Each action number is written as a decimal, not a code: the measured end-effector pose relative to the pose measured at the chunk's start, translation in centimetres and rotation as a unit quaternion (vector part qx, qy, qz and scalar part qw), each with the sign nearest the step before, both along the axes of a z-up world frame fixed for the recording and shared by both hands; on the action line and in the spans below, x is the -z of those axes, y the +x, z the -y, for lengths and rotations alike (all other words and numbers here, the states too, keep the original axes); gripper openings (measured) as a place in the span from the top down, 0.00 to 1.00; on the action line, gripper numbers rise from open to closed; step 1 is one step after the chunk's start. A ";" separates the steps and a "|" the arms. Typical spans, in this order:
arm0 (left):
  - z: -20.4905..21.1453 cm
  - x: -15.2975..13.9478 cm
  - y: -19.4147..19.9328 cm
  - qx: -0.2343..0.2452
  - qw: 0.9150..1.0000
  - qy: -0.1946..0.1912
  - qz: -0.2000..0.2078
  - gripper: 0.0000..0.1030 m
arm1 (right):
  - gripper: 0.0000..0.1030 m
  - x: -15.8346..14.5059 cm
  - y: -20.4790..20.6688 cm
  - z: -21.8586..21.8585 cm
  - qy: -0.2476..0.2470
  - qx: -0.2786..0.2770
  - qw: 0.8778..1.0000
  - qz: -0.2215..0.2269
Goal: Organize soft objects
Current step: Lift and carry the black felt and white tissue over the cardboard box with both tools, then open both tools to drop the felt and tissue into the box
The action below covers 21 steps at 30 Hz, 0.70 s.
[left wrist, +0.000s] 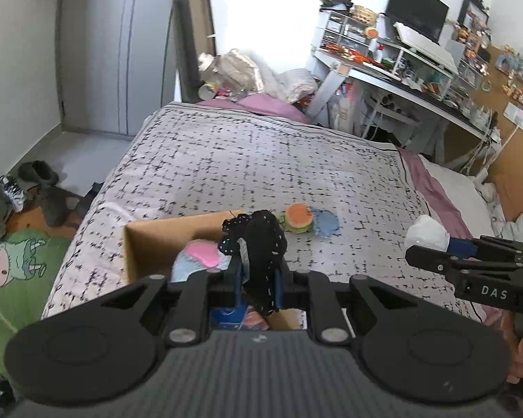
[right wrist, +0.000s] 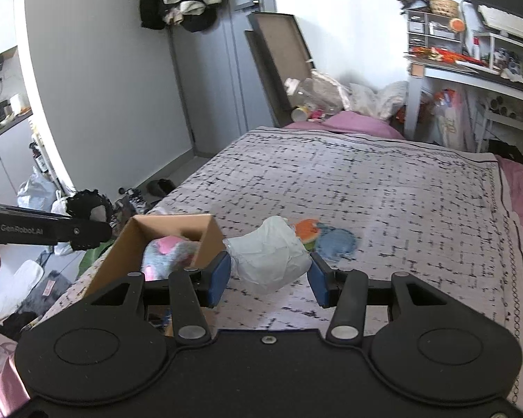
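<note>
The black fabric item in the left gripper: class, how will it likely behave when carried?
The black fabric item probably flops: it droops past the left gripper. It looks light, pinched by narrow jaws. Likely not fragile, being soft cloth.

- A black frilly fabric piece with white stitching (left wrist: 261,244) is pinched upright between blue pads, above the box's far edge.
- A white crumpled cloth bundle (right wrist: 270,261) is squeezed between two blue pads, raised over the bedspread.
- An open brown cardboard box (right wrist: 205,244) sits on the bed; inside lies a pale blue plush with a pink patch (left wrist: 200,256).
- An orange-and-green round soft toy (left wrist: 298,217) lies at the box's 2 o'clock, touching a flat blue fabric round (left wrist: 326,224) at its 3 o'clock.
</note>
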<state>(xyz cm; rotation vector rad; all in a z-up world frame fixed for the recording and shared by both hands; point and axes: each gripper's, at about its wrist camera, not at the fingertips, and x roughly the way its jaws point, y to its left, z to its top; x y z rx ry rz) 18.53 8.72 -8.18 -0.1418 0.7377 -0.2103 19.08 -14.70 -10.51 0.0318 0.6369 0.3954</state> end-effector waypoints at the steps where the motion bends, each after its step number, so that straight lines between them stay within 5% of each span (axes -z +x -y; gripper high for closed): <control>1: -0.4 0.2 -0.1 -0.004 1.000 -0.001 -0.001 0.84 | 0.54 0.0 0.0 -0.3 0.000 -0.003 1.000 -0.001; 21: -4.8 3.5 -0.3 -0.033 0.999 -0.026 -0.024 0.83 | 0.54 2.3 0.1 -8.4 -0.004 -0.074 0.997 -0.036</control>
